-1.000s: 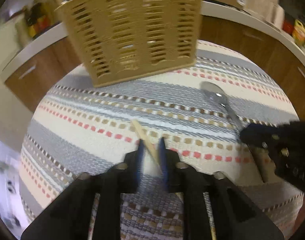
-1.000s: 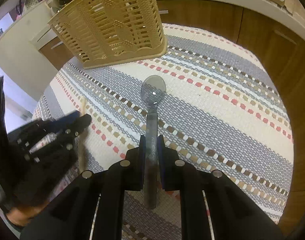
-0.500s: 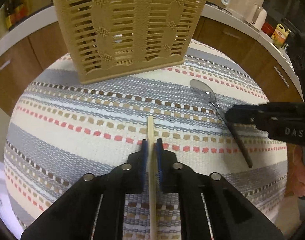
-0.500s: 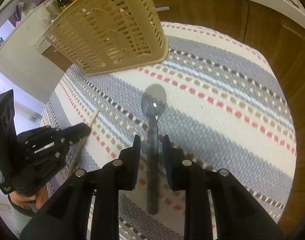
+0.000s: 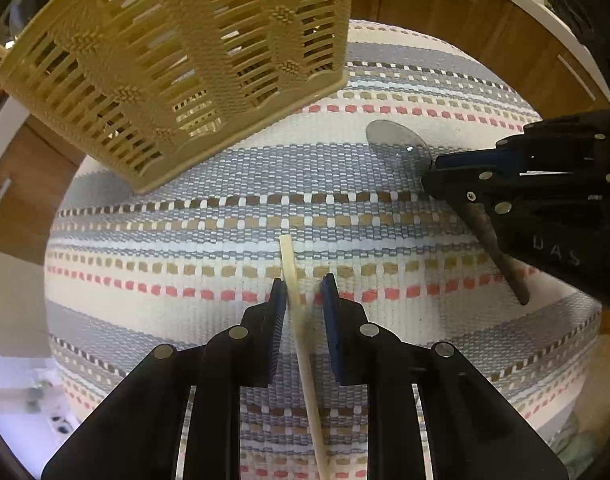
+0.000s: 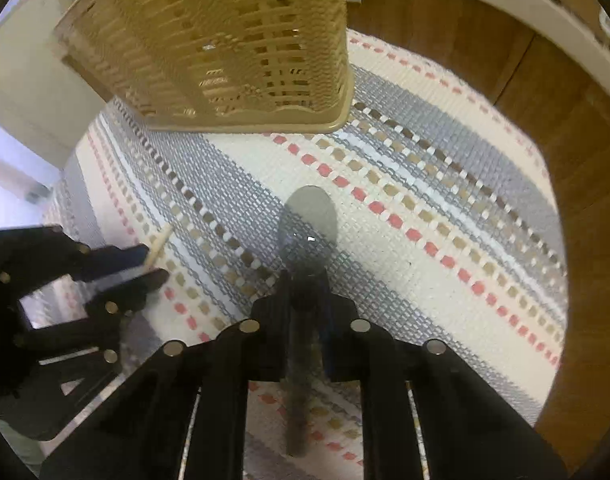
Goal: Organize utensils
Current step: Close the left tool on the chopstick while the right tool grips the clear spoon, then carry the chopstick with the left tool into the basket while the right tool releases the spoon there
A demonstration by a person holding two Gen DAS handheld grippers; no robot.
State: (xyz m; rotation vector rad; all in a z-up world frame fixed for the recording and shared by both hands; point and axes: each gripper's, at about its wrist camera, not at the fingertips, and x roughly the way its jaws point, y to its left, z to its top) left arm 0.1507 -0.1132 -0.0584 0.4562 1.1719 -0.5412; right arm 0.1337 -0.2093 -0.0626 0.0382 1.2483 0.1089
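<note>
A pale wooden chopstick (image 5: pixel 295 292) lies on the striped cloth between the jaws of my left gripper (image 5: pixel 303 286), which is open around it with a gap on the right side. A grey metal spoon (image 6: pixel 307 224) lies on the cloth, its handle between the jaws of my right gripper (image 6: pixel 305 284), which stand slightly apart around it. The spoon (image 5: pixel 401 140) and right gripper (image 5: pixel 505 176) also show in the left wrist view. The tan slotted utensil basket (image 5: pixel 185 52) stands beyond both; it also shows in the right wrist view (image 6: pixel 225 40).
A striped woven cloth (image 5: pixel 225 208) covers the round table. Wooden cabinets (image 6: pixel 545 120) with a white counter curve behind it. The left gripper (image 6: pixel 117 264) shows at the left of the right wrist view.
My left gripper has opened around the chopstick. My right gripper has moved forward along the spoon handle toward the bowl. Both are closer to the basket.
</note>
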